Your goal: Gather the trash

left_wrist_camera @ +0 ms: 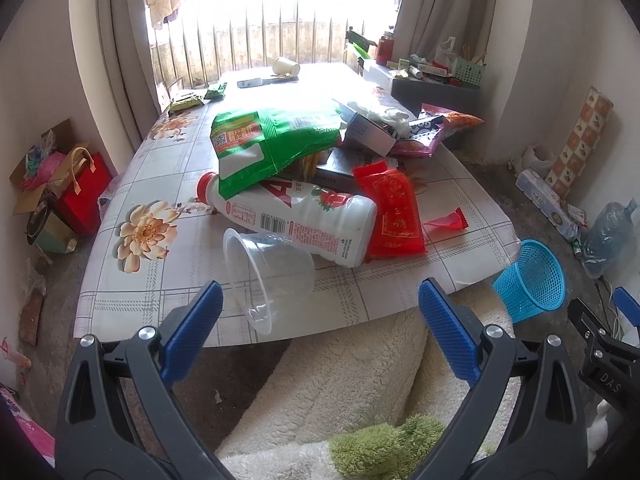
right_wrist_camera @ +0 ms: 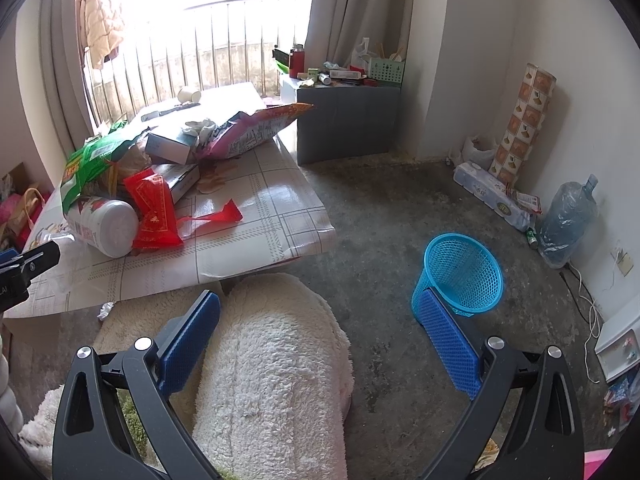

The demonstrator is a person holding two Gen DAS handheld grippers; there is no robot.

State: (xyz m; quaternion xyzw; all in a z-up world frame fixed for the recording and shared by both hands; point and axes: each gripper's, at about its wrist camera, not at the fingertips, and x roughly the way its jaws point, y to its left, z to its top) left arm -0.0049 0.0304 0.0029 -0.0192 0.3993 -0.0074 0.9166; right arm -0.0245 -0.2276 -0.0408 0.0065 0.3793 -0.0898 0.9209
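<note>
A heap of trash lies on the low table (left_wrist_camera: pixel 132 296): a clear plastic cup (left_wrist_camera: pixel 268 276) on its side at the near edge, a white bottle (left_wrist_camera: pixel 304 216) with a red cap, a green bag (left_wrist_camera: pixel 264 140), a red packet (left_wrist_camera: pixel 394 212) and a torn red wrapper (left_wrist_camera: pixel 446 222). My left gripper (left_wrist_camera: pixel 320 332) stands open just short of the cup, holding nothing. My right gripper (right_wrist_camera: pixel 320 340) hangs open and empty over a fleecy white leg (right_wrist_camera: pixel 272 364). The blue mesh basket (right_wrist_camera: pixel 460 276) stands on the floor right of the table, beyond the right finger.
A white box and pink snack bags (left_wrist_camera: pixel 416 136) top the heap. A paper cup (left_wrist_camera: pixel 286 66) lies at the table's far end. A grey cabinet (right_wrist_camera: pixel 348 120) with clutter, a water jug (right_wrist_camera: pixel 568 220), a roll (right_wrist_camera: pixel 524 120) and gift bags (left_wrist_camera: pixel 76 188) line the walls.
</note>
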